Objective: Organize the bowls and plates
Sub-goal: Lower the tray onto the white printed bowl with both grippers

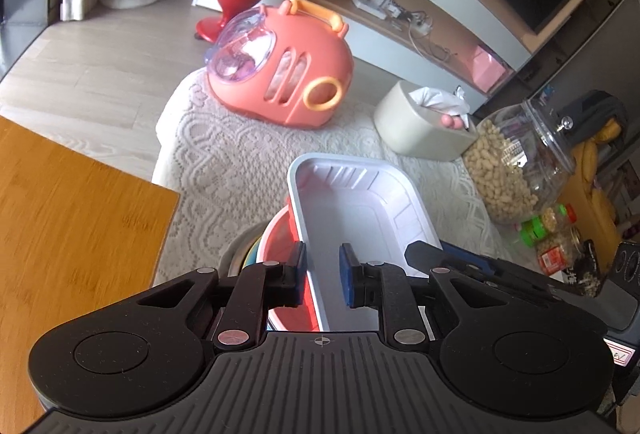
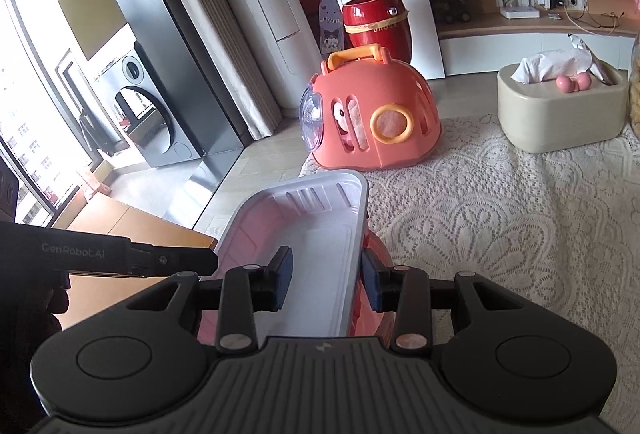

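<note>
Two tongs, left (image 1: 322,274) and right (image 2: 326,277), each pinch one white tray (image 1: 360,206) over one pink bowl (image 1: 280,238).

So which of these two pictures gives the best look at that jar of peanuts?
The left wrist view. There the clear peanut jar shows nearly whole, tilted on the lace cloth beside the tissue box, nuts visible through its wall. The right wrist view catches only a thin sliver of it at the right edge.

From the left wrist we look steeply down along the fingers, close over a white tray (image 1: 360,210). From the right wrist, equally close, we face the tray (image 2: 308,234) from its other side. Both share the pink carrier (image 1: 280,74) (image 2: 376,114).
</note>
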A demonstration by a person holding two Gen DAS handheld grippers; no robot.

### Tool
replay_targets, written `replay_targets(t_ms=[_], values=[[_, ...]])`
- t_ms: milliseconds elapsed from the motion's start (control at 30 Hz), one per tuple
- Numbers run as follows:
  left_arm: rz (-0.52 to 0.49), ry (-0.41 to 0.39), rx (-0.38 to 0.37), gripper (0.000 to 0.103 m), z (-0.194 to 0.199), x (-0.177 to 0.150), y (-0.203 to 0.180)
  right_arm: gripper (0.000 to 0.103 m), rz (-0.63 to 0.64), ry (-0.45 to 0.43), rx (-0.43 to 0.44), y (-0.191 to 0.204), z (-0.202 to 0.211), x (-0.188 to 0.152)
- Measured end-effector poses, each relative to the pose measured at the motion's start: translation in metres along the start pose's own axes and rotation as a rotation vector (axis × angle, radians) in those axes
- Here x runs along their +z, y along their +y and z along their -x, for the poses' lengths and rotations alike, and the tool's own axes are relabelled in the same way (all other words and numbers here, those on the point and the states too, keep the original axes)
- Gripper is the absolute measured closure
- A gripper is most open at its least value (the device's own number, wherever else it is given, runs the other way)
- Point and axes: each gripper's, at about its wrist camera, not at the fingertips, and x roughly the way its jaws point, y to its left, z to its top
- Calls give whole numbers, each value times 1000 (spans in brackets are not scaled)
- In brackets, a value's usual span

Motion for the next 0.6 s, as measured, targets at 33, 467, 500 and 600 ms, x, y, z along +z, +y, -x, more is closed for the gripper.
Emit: replay_targets(t_ms=[33, 467, 500, 600], values=[[2, -1, -3, 83, 0, 0, 0, 65, -6, 1, 2, -1, -1, 0], [-21, -47, -22, 82, 3, -1, -5, 65, 18, 4, -21, 1, 0, -17], [-20, -51, -23, 82, 2, 1, -4, 65, 21, 1, -22, 1, 0, -16], [21, -36, -34, 83, -2, 3, 6, 65, 27, -2, -30, 4, -3, -12]])
